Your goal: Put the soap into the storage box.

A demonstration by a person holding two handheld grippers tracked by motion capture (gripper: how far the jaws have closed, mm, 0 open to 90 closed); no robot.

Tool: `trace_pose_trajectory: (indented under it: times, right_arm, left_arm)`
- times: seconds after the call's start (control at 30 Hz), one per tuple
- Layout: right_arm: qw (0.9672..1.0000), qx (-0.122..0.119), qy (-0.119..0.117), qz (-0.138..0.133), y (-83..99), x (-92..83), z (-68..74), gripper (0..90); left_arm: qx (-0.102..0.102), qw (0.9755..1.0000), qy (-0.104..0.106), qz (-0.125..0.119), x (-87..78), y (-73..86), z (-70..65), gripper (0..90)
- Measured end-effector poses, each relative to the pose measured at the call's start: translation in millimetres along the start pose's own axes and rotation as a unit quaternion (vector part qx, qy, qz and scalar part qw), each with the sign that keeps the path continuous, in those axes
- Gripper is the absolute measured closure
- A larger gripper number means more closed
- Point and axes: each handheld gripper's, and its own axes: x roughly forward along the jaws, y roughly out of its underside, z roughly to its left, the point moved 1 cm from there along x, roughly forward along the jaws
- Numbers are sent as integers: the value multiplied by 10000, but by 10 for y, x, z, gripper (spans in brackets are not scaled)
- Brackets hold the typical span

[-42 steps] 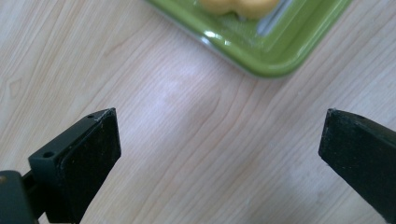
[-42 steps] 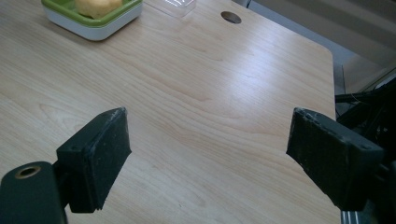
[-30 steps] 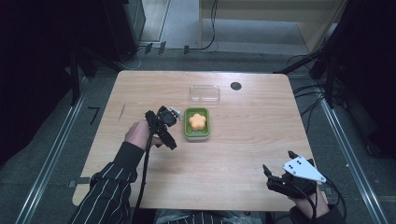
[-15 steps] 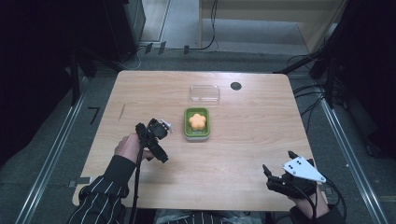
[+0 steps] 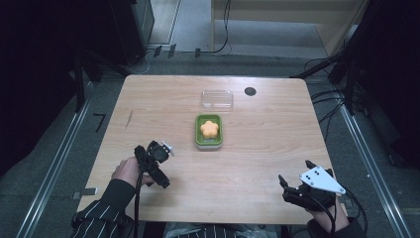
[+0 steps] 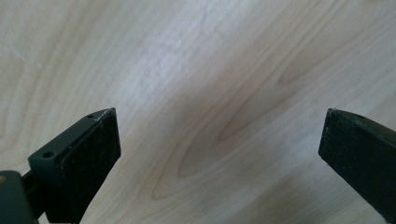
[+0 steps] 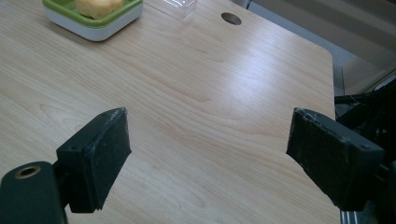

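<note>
At the middle of the bench (image 5: 277,144) a green soap dish (image 5: 208,132) holds an orange flower-shaped soap (image 5: 209,128), its clear lid (image 5: 217,99) set aside just behind. Both left tongs (image 5: 154,157) and right tongs (image 5: 295,191) gape wide, empty (apparently resting), well apart from it.

High view looking down on table (image 5: 257,163); left gripper view hugging bare wood; right sharing green tray (image 7: 93,25).

Clear plastic lid (image 5: 217,99) near the wooden table's (image 5: 277,139) far edge, beside a round hole (image 5: 250,91).
</note>
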Motion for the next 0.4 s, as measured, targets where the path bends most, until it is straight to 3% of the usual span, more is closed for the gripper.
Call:
trace_pose_trajectory:
  times: [0.17, 0.4]
  right_arm:
    - [10000, 13, 26, 2, 2, -2, -2, 137]
    - [10000, 61, 49, -8, 7, 7, -17, 137]
  left_arm:
    - [-128, 9999, 0, 50, 19, 84, 11, 0]
    - [8, 9999, -27, 100, 74, 42, -32, 0]
